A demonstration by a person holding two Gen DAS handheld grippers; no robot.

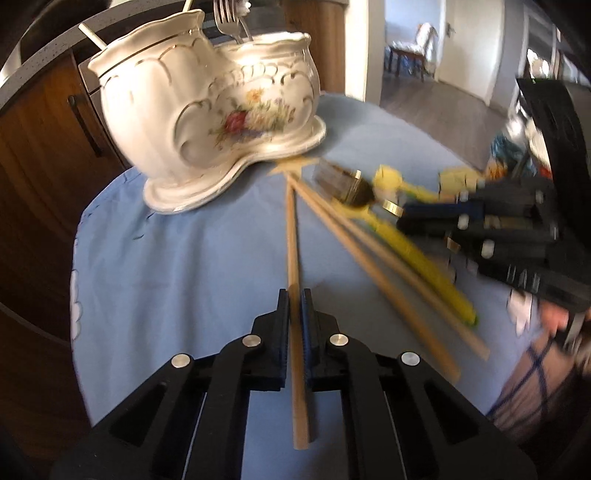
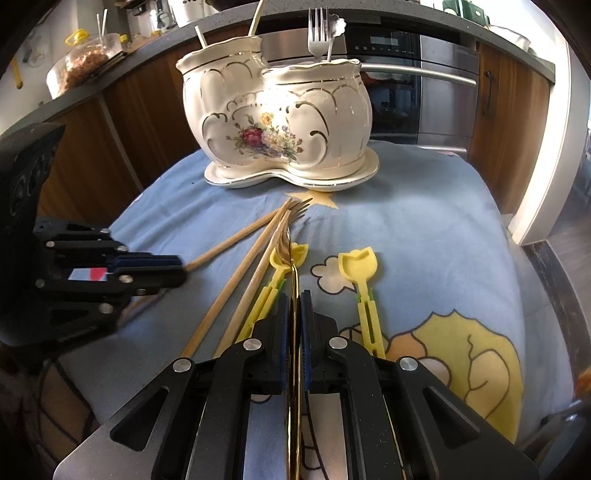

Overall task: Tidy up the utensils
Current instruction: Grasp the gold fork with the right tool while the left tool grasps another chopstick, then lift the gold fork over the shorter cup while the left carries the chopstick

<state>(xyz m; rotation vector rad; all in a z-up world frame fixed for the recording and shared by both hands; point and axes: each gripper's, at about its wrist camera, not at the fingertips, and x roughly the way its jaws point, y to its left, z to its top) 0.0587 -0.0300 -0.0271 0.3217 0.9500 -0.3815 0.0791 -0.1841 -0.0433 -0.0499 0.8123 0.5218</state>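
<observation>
A white floral ceramic holder (image 1: 207,107) with two compartments stands at the back of the blue cloth, also in the right wrist view (image 2: 280,122). A silver fork (image 2: 318,33) stands in its right compartment, white sticks in the left. My left gripper (image 1: 294,295) is shut on a wooden chopstick (image 1: 292,236); it also shows in the right wrist view (image 2: 177,267). My right gripper (image 2: 294,295) is shut on a gold fork (image 2: 291,236), and shows in the left wrist view (image 1: 402,210). Two more chopsticks (image 2: 236,280) and two yellow spoons (image 2: 360,275) lie on the cloth.
The blue cartoon-print cloth (image 2: 424,229) covers the table. Wooden cabinets and an oven (image 2: 402,81) stand behind it. A counter with jars (image 2: 85,55) runs at the back left. A doorway and chair (image 1: 417,44) lie beyond the table.
</observation>
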